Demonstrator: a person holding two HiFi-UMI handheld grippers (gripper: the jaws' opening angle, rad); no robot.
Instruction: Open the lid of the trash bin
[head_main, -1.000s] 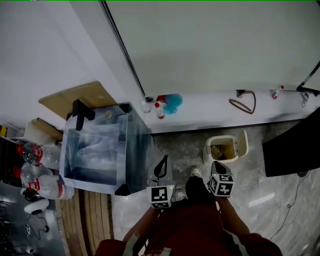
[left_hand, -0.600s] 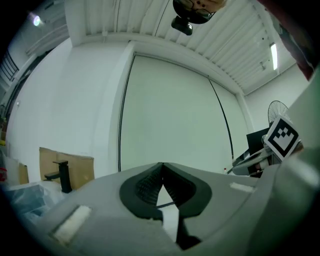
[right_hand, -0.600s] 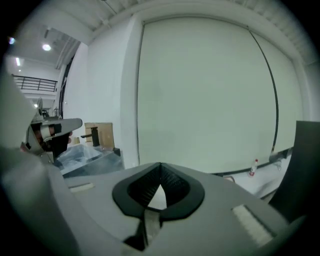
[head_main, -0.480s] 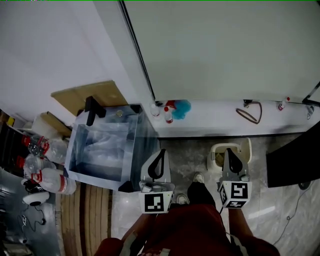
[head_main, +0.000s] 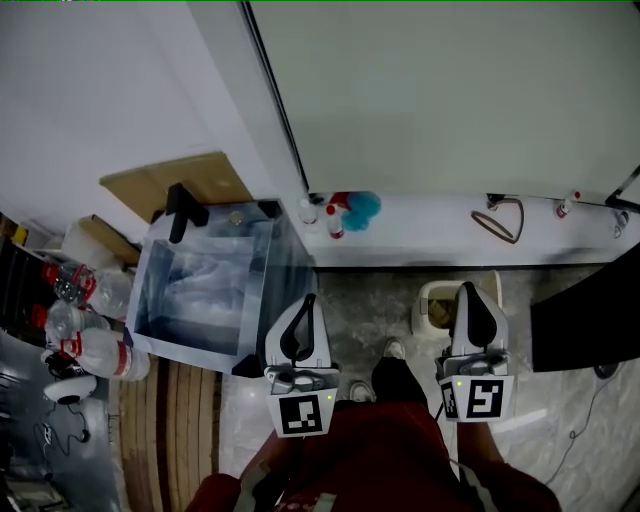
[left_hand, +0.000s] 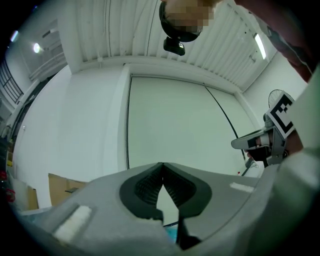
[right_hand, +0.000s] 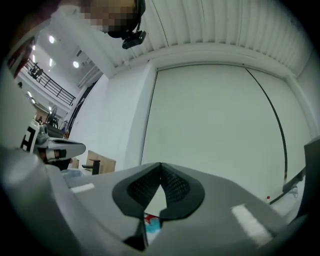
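**A:** Status on the bin lid?

**B:** Left to right. Clear tank (head_main: 200, 290) sits on the floor at far left and isn't involved. Left gripper (head_main: 307, 303) is held just beside the tank's near corner. Its jaws are pressed together with nothing in them, and its own view shows only wall.

**A:** Bin?

**B:** Trash bin (head_main: 428, 302) is small and cream. It's on the floor against the white ledge (head_main: 420, 235), right of the person's shoe (head_main: 392, 348). Right gripper (head_main: 467, 290) overlaps it in the head view and hides most of it. Its jaws are also clenched and empty. Its view points at the wall, so I judge it's held above the bin, not on it.

**A:** Lid state?

**B:** Looks already up. There's brownish interior showing just left of the gripper. A cream strip, likely the lid (head_main: 495, 290), stands at the bin's right side. I'm not certain, too much is covered.

**A:** So done?

**B:** Judging by that, the opening is done or nearly done. Neither gripper appears to touch the lid. If it isn't fully back, what's left is a nudge from the right gripper. I can't confirm the hinge position.
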